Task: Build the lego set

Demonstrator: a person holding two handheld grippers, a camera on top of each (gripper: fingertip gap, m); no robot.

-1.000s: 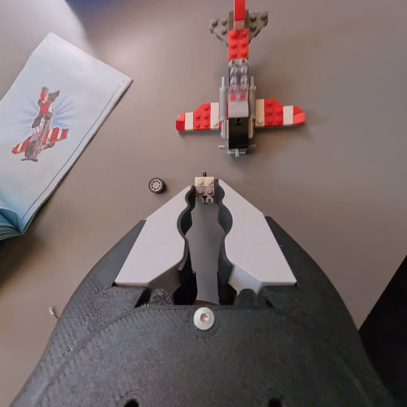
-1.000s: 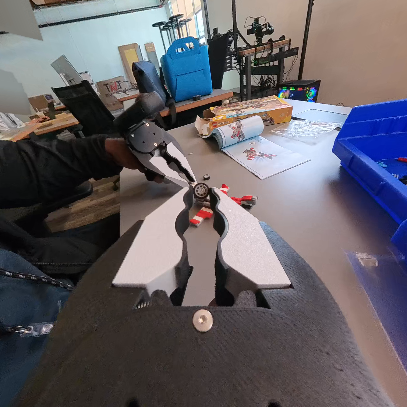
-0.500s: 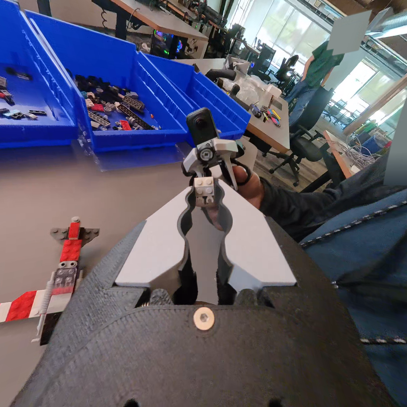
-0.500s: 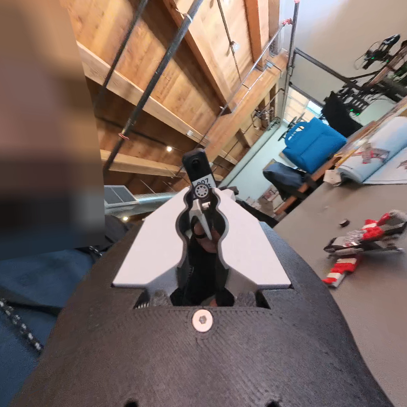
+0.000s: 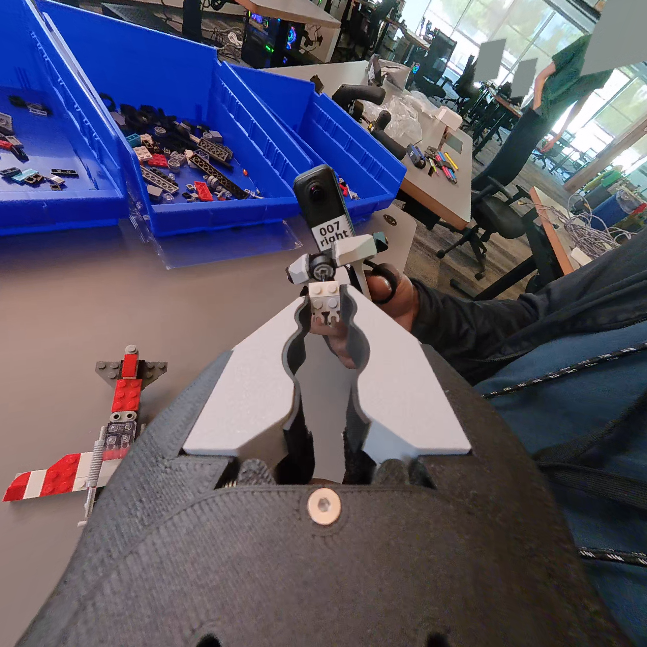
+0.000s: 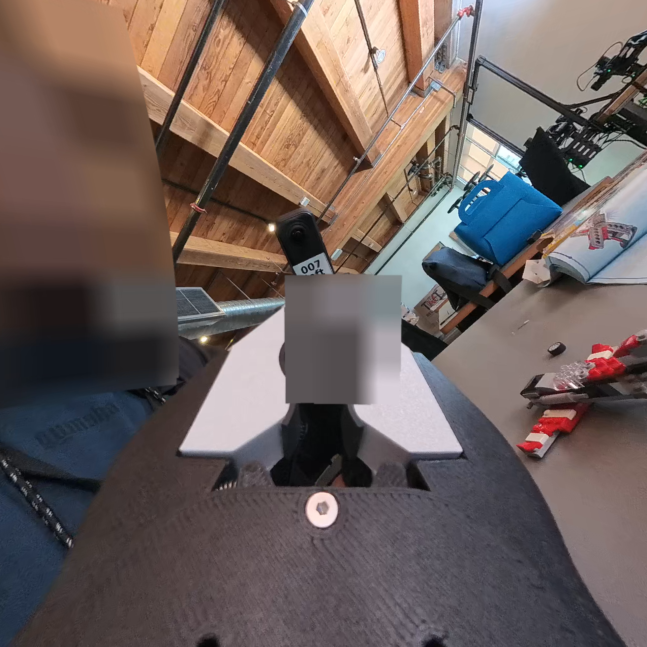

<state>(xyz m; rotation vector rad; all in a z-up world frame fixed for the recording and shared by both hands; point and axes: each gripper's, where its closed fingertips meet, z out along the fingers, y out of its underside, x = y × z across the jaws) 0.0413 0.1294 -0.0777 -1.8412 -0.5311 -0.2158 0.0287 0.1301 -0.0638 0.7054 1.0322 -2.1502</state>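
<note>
Grey plates stacked into a small block (image 5: 325,297) sit pinched at the tip of my left gripper (image 5: 326,308), whose jaws are clenched on it, raised well above the bench (image 5: 70,315). Just beyond, my right gripper (image 5: 324,269) faces it with a small wheel (image 5: 321,269) clamped between its jaws; I read that from the left wrist view, since in the right wrist view a mosaic patch covers the jaw tips. A thin pin sticks up from the top of the block and touches, or nearly touches, the wheel's hub. I cannot tell whether it has entered.

On the bench to the near left lies the red and white plane (image 5: 105,430), flat, with wings, tail and a clear cockpit piece in place. Nothing under it looks like landing gear from here. A second wheel (image 6: 556,348) lies loose on the bench just beside the plane. Blue bins (image 5: 182,115) of spare parts stand at the far left, and the instruction booklet (image 6: 609,252) lies open farther along the bench.

I judge the body is largely built. What remains, as far as I can see, is pushing this wheel on, fitting the other one, and fixing the block under the plane.
</note>
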